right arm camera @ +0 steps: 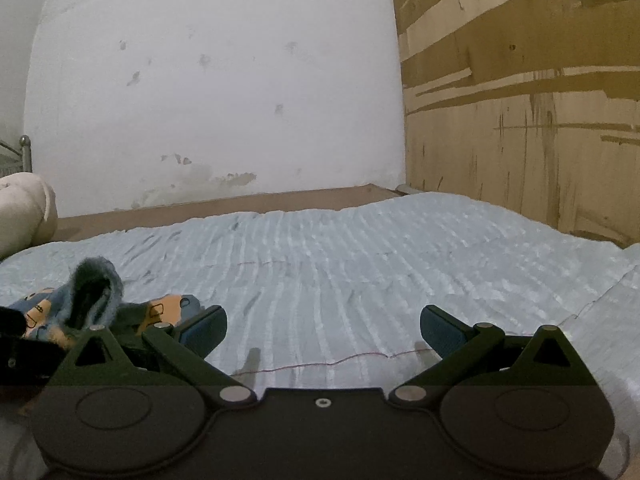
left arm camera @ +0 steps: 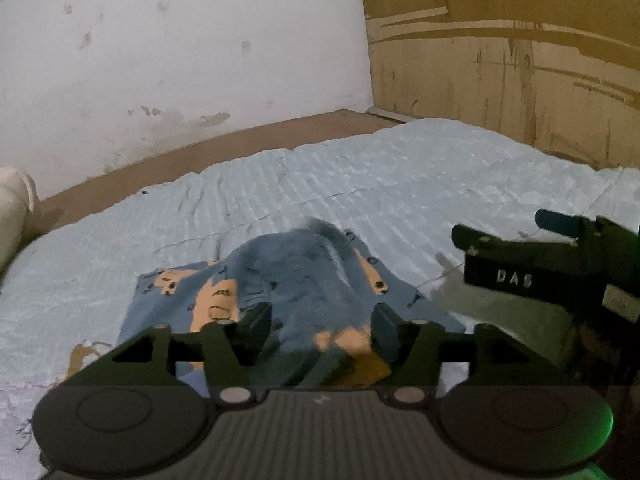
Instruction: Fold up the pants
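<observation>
Both tongs, left [left arm camera: 322, 322] and right [right arm camera: 323, 330], stood apart, seemingly letting the pants [left arm camera: 288, 280] settle at twelve o'clock on the bed [left arm camera: 400, 184].

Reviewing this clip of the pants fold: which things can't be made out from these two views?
- Pants, near edge: left wrist view, hidden behind the left tool, so how neat the fold is stays unknown.
- Pants, most of them: right wrist view, cut off at the left edge; only a raised, blurred flap shows.
- Right tool, fingertips: left wrist view, cut off at the right edge.
- Cream bundle: cut off at the left; unidentifiable.
</observation>
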Demonstrator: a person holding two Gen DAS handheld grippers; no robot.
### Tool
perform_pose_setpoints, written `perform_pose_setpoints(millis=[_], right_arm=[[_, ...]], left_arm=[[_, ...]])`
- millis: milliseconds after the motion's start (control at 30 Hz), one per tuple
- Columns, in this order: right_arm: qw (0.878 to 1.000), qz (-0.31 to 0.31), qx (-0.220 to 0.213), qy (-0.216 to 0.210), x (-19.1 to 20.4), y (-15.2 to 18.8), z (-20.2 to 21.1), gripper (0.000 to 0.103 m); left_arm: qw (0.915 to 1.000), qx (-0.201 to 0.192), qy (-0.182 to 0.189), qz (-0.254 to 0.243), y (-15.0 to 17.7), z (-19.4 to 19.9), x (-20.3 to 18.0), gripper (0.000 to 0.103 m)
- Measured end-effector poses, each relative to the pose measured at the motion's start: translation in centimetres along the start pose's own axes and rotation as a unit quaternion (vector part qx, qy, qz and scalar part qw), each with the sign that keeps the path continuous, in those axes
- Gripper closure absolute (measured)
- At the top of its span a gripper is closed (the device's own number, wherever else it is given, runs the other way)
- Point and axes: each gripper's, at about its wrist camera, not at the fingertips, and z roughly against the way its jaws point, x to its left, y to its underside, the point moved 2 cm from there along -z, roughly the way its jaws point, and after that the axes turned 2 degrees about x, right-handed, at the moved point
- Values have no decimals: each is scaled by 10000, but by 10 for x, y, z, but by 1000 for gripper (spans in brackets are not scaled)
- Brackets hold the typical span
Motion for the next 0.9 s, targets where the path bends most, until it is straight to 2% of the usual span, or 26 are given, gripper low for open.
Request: perform_pose_setpoints(millis=[67,300,400,567,700,733,833,900], right_arm=[[10000,-55,23,-23,-2,-1,0,1],[9995,-223,-24,-240,-6,0,1,1],[9987,-255,-77,-442,-4,-1,4,1],[9949,-212,-157,-972,6,-2,9,1],[9821,-609,-126,-1778,8,-10,5,1],[9778,-734,-51,-1964,9,-14,2,2],[9575,-1133,347,-2630,10,-25,-19,9],[9473,-1122,740,-2907,14,-31,-36,22]], left_arm=[[10000,47,-41,-41,2,1,0,35],[9995,113,51,-298,17,7,-1,35],[9991,151,70,-377,19,7,-1,37],[9992,196,121,-326,18,4,3,49],[9984,382,170,-381,17,-3,4,53],[9982,431,154,-399,16,-6,5,57],[9981,472,196,-353,15,-8,6,71],[9983,471,192,-284,13,-8,7,79]])
